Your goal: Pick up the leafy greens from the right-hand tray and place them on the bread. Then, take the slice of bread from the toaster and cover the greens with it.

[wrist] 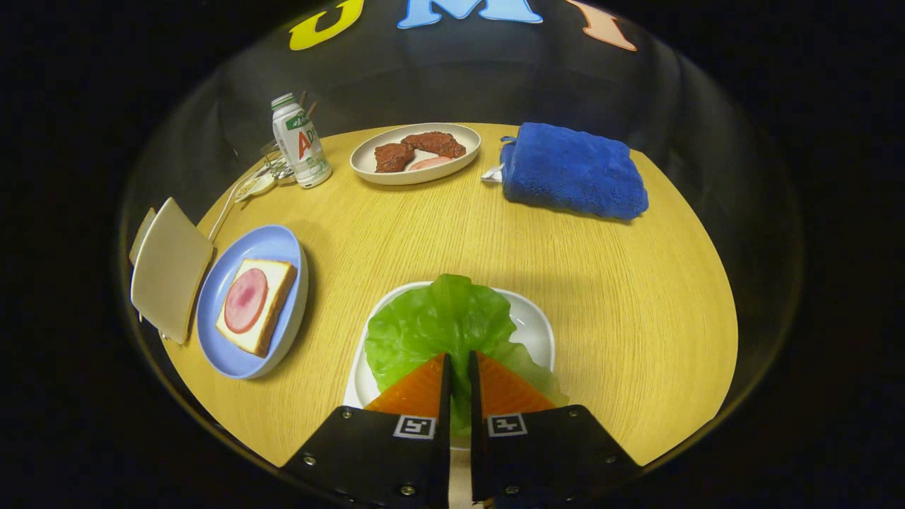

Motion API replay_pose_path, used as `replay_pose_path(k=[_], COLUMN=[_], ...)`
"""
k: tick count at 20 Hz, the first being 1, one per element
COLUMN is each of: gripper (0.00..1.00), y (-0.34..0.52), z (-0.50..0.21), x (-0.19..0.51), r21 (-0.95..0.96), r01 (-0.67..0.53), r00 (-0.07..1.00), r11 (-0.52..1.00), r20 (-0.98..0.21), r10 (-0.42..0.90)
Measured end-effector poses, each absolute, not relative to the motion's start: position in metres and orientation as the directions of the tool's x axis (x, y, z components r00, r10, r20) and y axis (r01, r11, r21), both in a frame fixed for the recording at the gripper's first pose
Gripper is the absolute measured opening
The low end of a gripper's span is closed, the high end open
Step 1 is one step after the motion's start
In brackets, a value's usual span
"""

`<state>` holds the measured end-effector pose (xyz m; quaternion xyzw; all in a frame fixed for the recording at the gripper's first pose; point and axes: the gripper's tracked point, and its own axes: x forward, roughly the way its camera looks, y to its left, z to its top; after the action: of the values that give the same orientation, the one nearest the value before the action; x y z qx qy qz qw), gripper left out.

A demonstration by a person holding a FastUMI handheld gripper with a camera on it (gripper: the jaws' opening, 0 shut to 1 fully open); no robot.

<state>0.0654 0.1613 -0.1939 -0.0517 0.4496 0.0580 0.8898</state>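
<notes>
Pinching the leafy greens between nearly closed fingers, the gripper hangs over the white tray at the desk's near edge; the leaf lies on that tray. Toward the left edge a blue plate carries bread topped with a ham slice; a toaster stands beside it. Along the far edge sit a bottle, an oval dish of meat and a blue towel.

The white bottle beside the round wooden table's far edge carries a green band with small white marks too fine to read, and below it large red letters, of which only "A" and part of a "D" show; square black-and-white coded markers sit on the gripper fingers, which are nearly closed.
</notes>
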Motion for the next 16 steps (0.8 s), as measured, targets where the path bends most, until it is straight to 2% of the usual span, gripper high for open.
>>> replay_pose_path(k=[1,4,12,16], gripper=[0.0,0.0,0.0,0.01], y=[0.159,0.162,0.206,0.237], z=[-0.187,-0.172,-0.129,-0.13], x=[0.067,0.061,0.06,0.058], r21=[-0.018,-0.005,-0.087,-0.065], r01=[-0.135,-0.147,-0.234,-0.252], r00=[0.608,0.606,0.684,0.667], r11=[0.991,0.989,0.968,0.966], r20=[-0.791,-0.791,-0.723,-0.735], r10=[0.068,0.086,0.1,0.125])
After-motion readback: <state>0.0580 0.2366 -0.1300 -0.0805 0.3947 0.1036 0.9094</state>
